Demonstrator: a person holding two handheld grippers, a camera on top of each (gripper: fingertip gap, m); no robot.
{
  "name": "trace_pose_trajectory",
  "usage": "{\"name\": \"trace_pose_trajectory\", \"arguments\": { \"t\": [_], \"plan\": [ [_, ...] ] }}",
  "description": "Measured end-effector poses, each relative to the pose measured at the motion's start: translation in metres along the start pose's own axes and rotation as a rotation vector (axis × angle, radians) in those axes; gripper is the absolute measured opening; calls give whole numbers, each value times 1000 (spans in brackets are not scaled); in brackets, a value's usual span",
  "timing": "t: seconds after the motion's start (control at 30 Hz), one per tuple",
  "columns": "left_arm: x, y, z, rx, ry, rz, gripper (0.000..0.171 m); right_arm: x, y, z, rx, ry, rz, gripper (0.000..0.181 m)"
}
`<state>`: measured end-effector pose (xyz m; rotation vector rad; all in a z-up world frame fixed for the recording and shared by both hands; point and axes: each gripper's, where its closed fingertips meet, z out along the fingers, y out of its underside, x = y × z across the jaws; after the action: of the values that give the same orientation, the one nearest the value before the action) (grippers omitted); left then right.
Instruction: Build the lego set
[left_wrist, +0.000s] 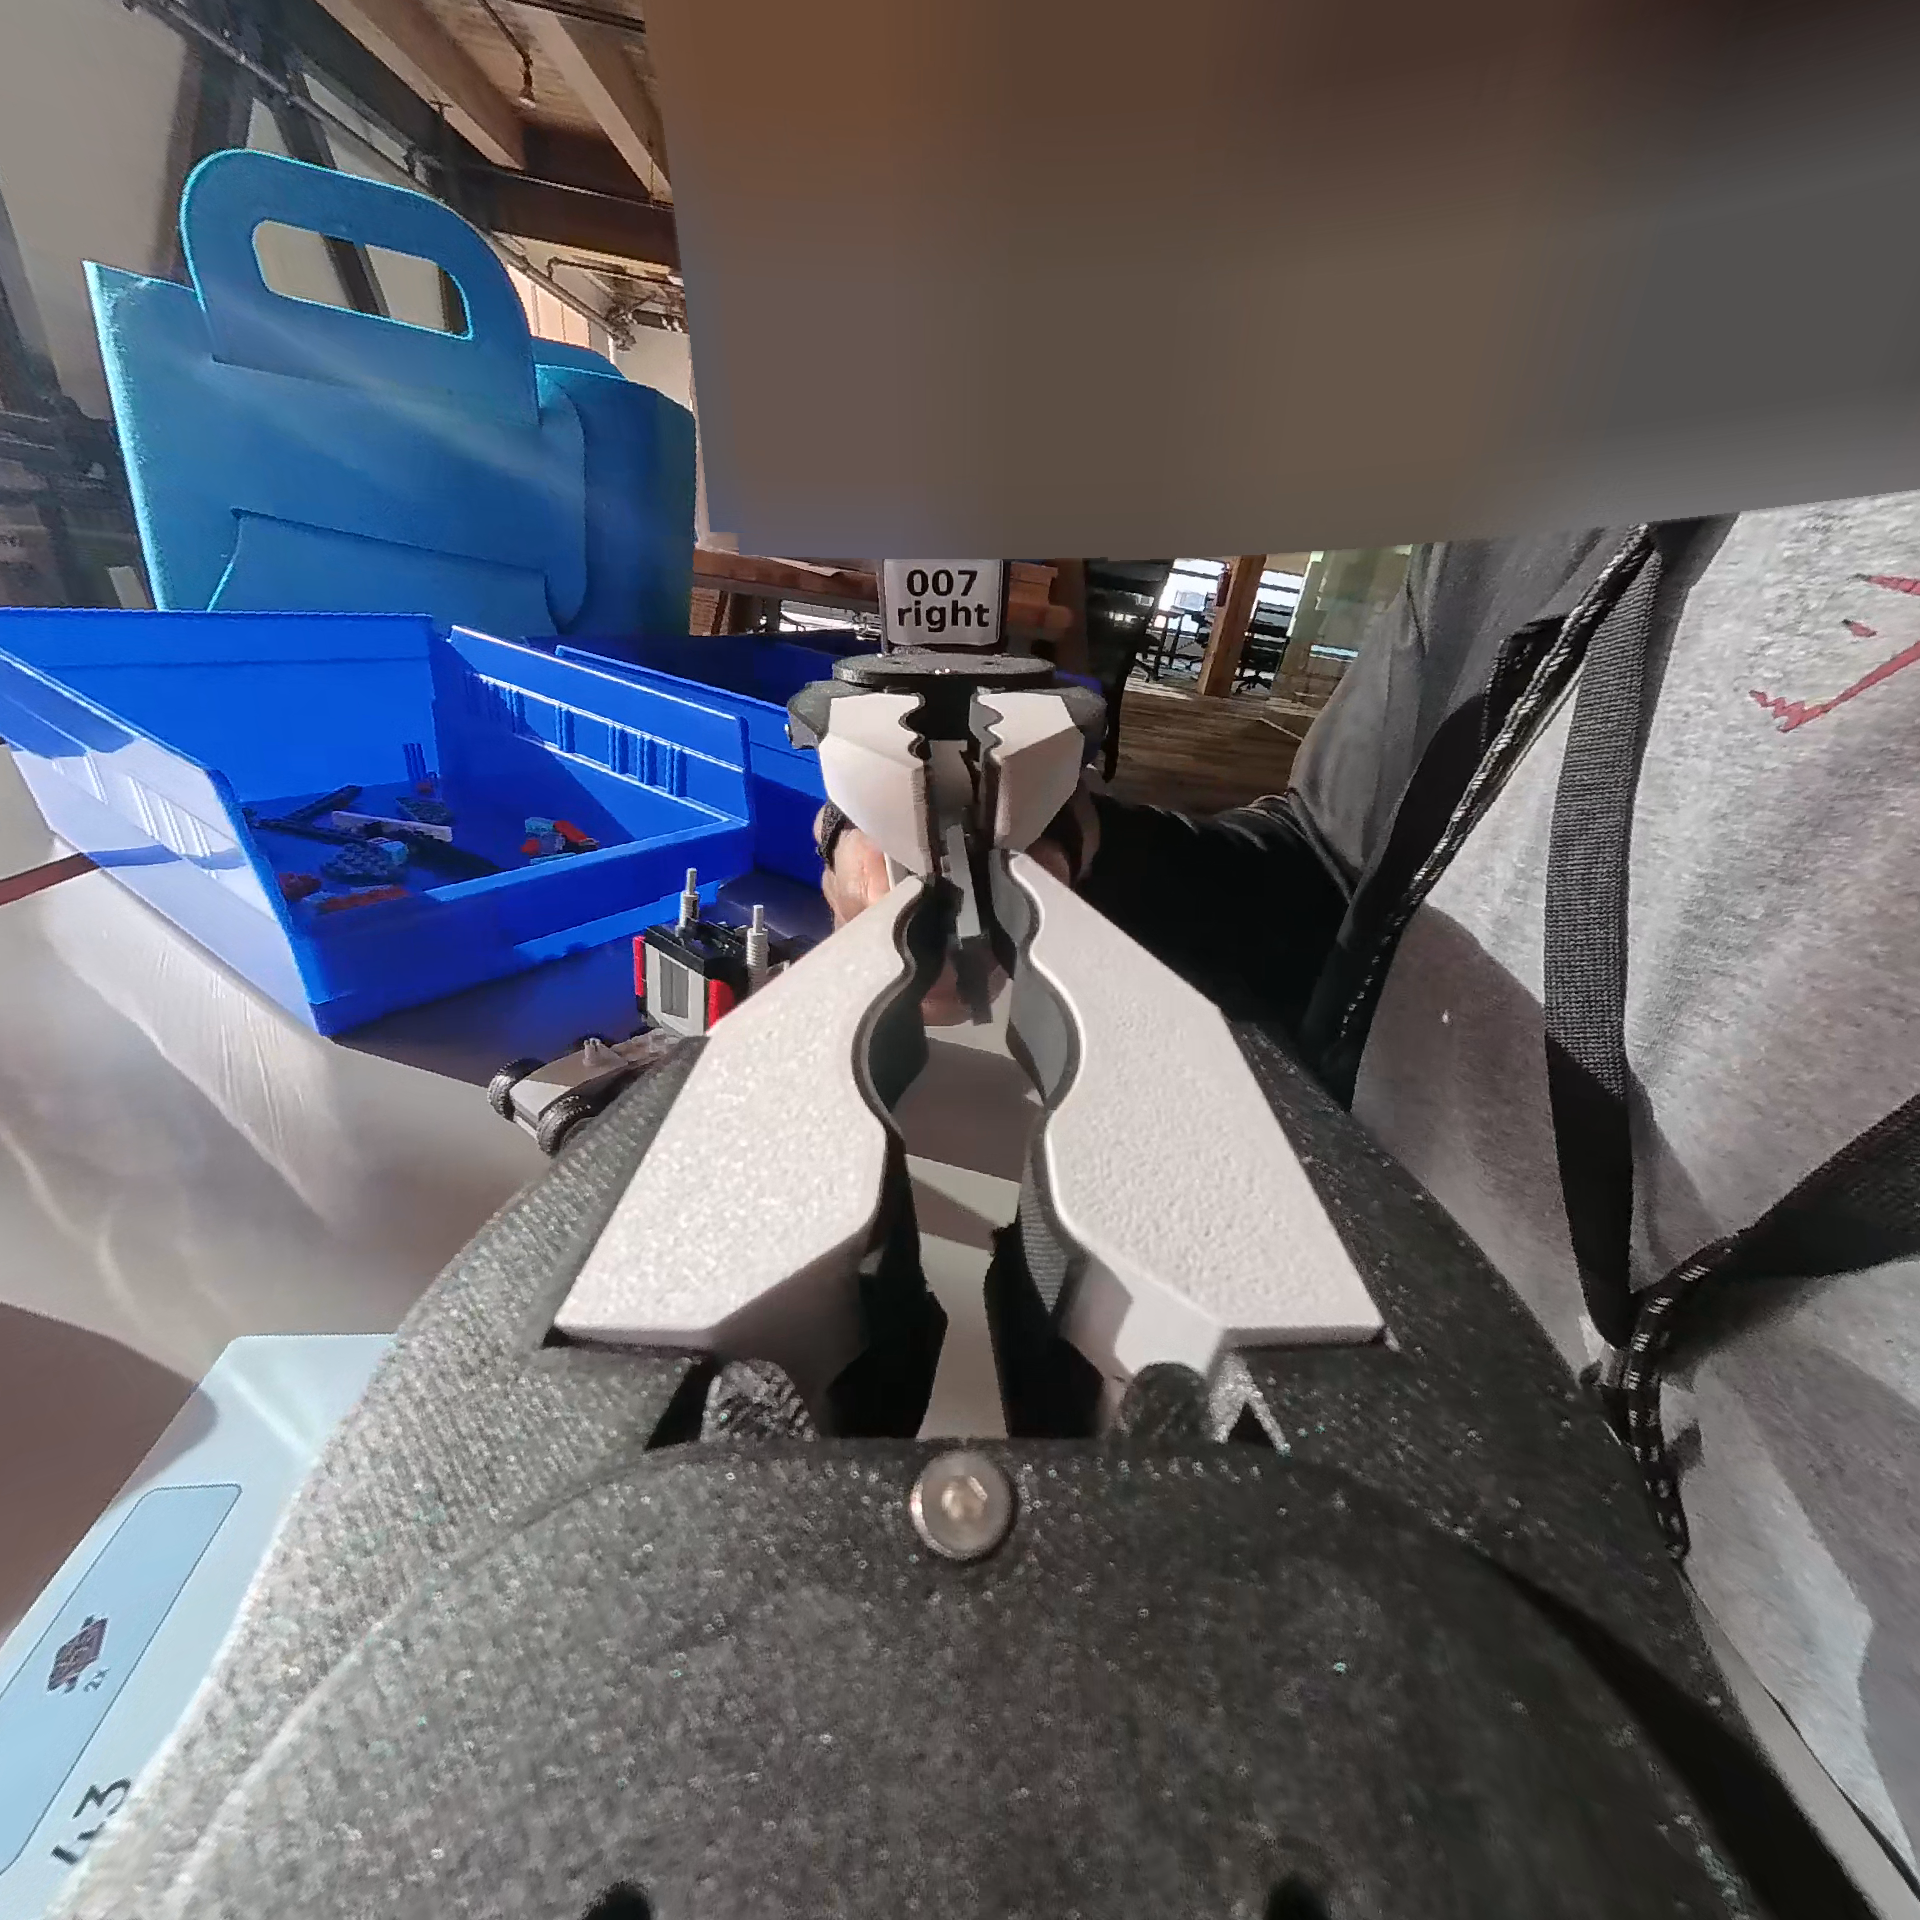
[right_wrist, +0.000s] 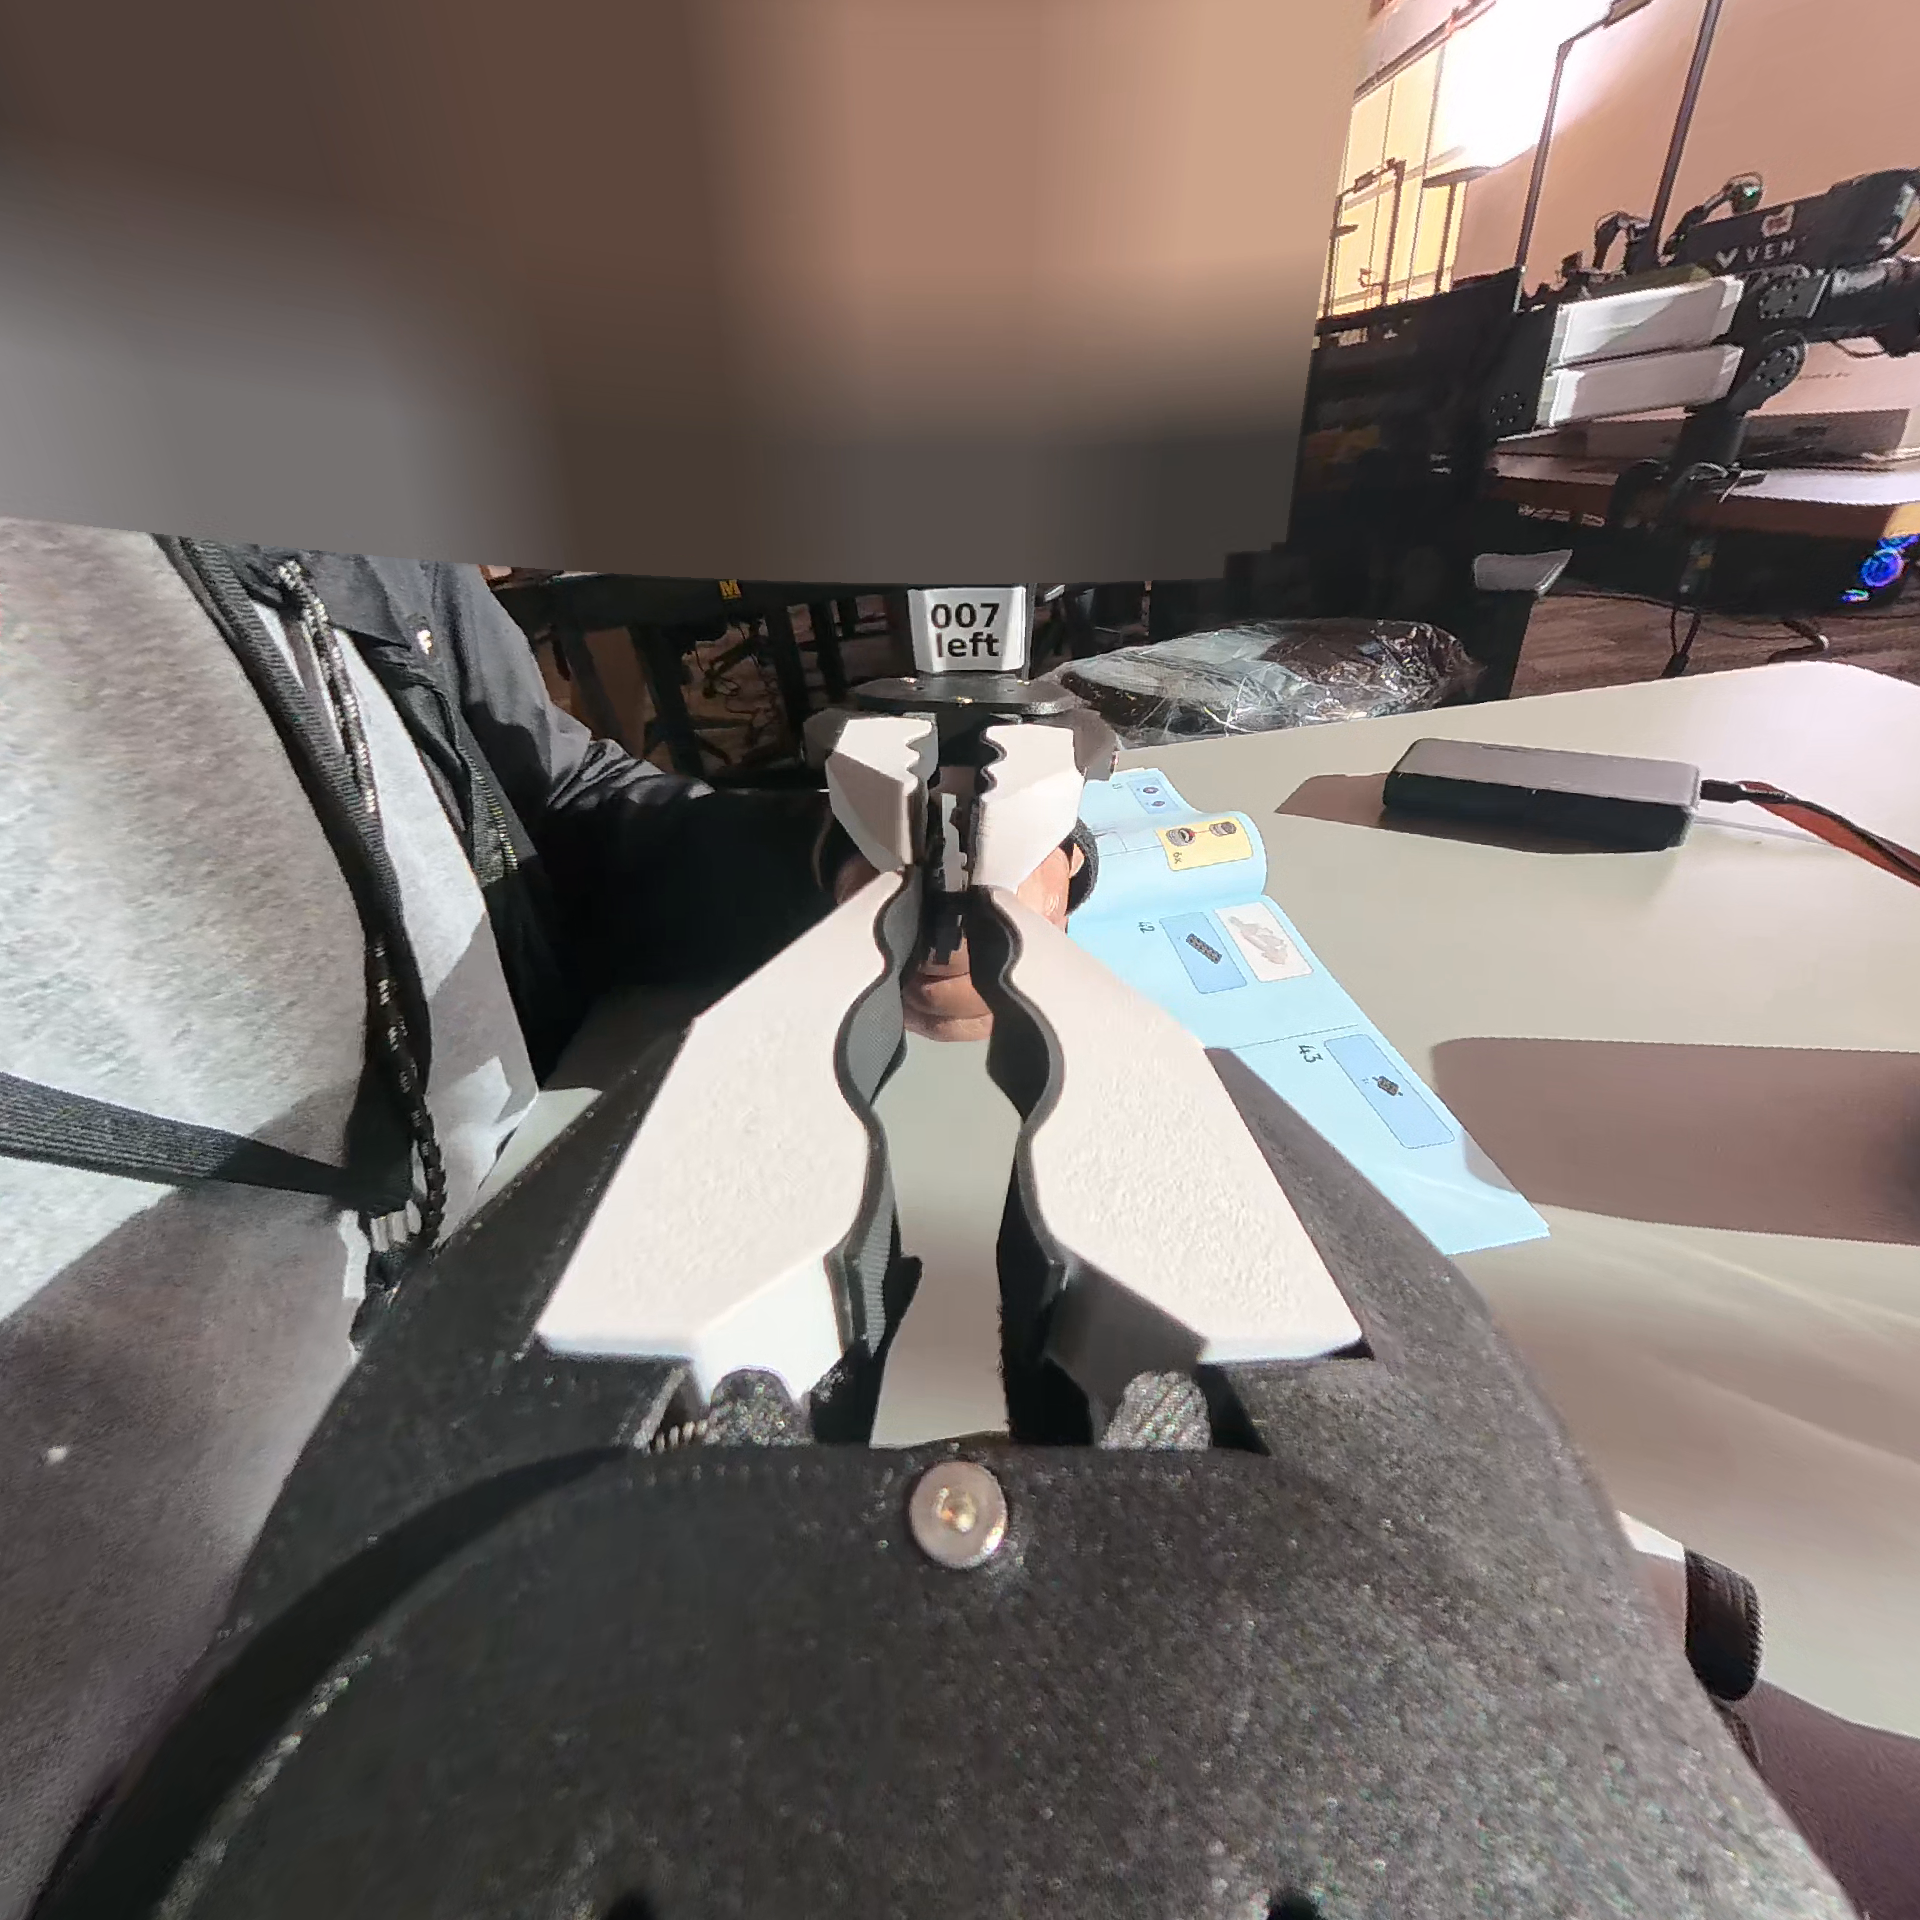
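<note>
Left gripper (left_wrist: 961, 904) and right gripper (right_wrist: 951, 883) meet tip to tip, both pinching one small dark lego piece (left_wrist: 961, 883); blue bin (left_wrist: 644, 831) sits far left.

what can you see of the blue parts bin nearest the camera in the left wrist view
The blue parts bin is a shallow, open-topped tray of glossy, rigid-looking plastic with ribbed slots moulded into its walls. It sits flat on the pale table, in front of a taller blue carrier. Loose lego pieces in black, grey, red and light blue lie scattered on its floor. A partly built lego model stands just beside its near corner; contact is unclear.
</note>
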<state>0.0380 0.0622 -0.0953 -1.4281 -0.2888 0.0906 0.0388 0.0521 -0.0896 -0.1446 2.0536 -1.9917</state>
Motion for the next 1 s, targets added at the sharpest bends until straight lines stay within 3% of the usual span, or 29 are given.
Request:
{"name": "trace_pose_trajectory", "arguments": {
  "t": [0.1,0.2,0.4,1.0],
  "plan": [
    [-5,-1,-1,15,-23,-11,9,5,-2,0,26,25,48,11],
    [-9,-2,-3,37,-40,-25,10,6,-2,-2,34,25,90,29],
    [-6,-5,-4,67,-20,-36,10,5,0,1,20,42,79,10],
    [2,4,0,18,47,-110,11,1,4,2,-4,55,-3,9]
  ]
}}
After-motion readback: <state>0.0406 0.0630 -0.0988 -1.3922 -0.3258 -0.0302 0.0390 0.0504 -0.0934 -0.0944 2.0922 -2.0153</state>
